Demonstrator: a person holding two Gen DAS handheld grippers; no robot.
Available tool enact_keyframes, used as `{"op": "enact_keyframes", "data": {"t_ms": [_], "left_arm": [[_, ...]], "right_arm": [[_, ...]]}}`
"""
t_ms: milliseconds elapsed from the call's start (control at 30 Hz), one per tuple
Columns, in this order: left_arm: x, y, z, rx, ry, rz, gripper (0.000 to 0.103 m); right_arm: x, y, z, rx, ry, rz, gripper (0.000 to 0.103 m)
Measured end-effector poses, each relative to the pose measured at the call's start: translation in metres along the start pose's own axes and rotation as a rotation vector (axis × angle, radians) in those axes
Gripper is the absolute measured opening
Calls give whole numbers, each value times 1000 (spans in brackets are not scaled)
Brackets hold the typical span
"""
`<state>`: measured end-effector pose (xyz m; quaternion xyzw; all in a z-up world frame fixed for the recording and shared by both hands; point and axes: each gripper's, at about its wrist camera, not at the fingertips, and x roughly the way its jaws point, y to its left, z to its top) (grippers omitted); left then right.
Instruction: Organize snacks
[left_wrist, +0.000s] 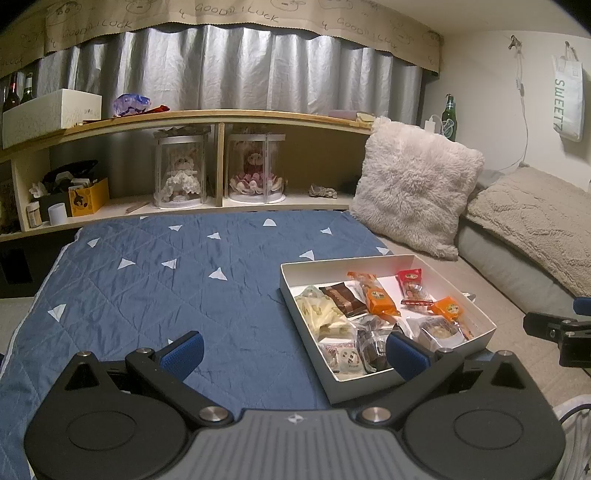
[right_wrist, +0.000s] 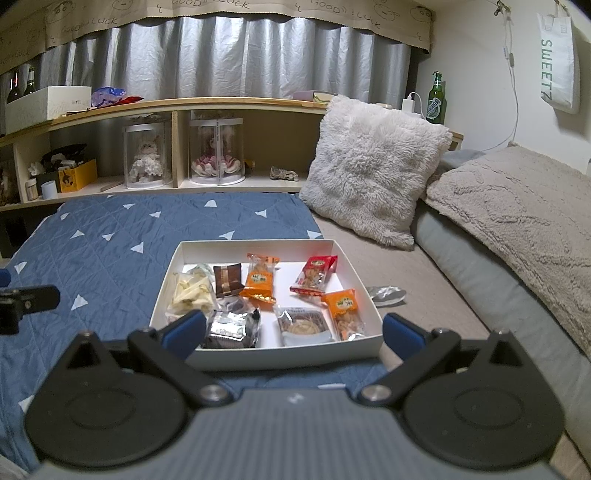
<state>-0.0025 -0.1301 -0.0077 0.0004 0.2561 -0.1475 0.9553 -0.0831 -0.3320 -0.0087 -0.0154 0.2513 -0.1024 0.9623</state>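
A shallow white box (right_wrist: 354, 266) (left_wrist: 291, 295) lies on the bed and holds several wrapped snacks: orange packets (right_wrist: 260, 282), a red packet (right_wrist: 314, 275), a brown packet (right_wrist: 228, 280), a pale yellow bag (right_wrist: 190, 293), a dark silver-wrapped cake (right_wrist: 231, 328) and a clear cookie pack (right_wrist: 304, 325). One silver wrapper (right_wrist: 388, 294) lies on the sheet just right of the box. My right gripper (right_wrist: 291, 330) is open, hovering in front of the box's near wall. My left gripper (left_wrist: 295, 352) is open too, left of the box over the blue quilt (left_wrist: 147, 288).
A fluffy white cushion (right_wrist: 373, 166) and a beige blanket (right_wrist: 517, 206) sit behind and right of the box. A wooden shelf (right_wrist: 173, 105) with two doll cases, boxes and bottles runs along the back. A green bottle (right_wrist: 436, 98) stands in the corner.
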Motion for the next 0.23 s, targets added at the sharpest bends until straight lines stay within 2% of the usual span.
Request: {"op": "enact_keyframes", "data": {"t_ms": [233], "left_arm": [[0,-4,0,0,6,3,103]], "right_arm": [[1,-1,0,-1,1,2,102]]}}
